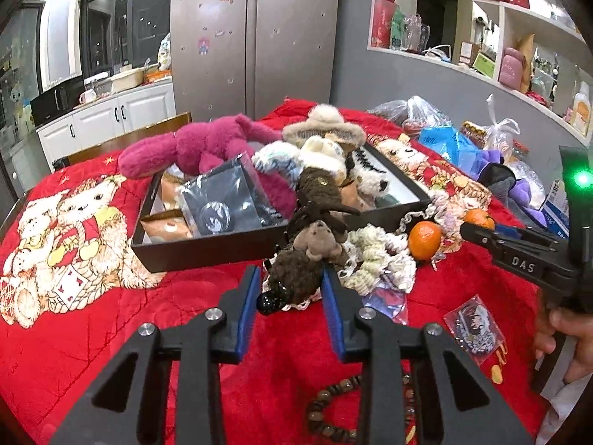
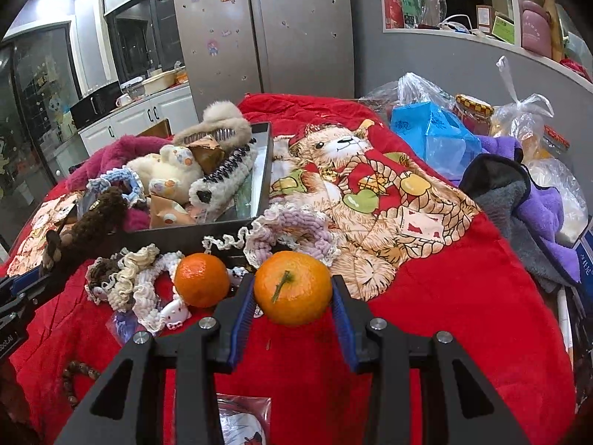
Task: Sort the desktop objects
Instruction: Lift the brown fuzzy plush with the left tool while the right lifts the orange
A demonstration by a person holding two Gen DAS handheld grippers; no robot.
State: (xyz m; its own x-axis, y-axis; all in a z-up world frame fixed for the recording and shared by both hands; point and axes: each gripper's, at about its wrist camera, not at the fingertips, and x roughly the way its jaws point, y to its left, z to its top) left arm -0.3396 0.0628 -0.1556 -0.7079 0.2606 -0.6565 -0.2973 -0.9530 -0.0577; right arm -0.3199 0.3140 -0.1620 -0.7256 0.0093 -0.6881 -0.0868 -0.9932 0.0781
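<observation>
My left gripper (image 1: 291,278) is shut on a brown fuzzy hair tie with a small bear (image 1: 296,270), which hangs just in front of the black tray (image 1: 207,248). The tray is piled with plush toys, among them a magenta one (image 1: 207,148). In the right wrist view, my right gripper (image 2: 292,285) is shut on a mandarin (image 2: 292,296), its blue pads pressing both sides. A second mandarin (image 2: 202,280) lies on the red blanket just to its left. The left wrist view shows the right gripper (image 1: 478,231) at the right, with the held mandarin (image 1: 479,218) at its tips.
Cream (image 1: 378,259) and lavender (image 2: 292,226) crocheted scrunchies lie by the tray's near corner. A bead bracelet (image 1: 333,408) and a clear packet (image 1: 476,330) lie close by on the blanket. Plastic bags (image 2: 433,129), a jar (image 2: 476,111) and purple-grey cloths (image 2: 519,193) crowd the right side. A hand (image 1: 567,337) grips the right handle.
</observation>
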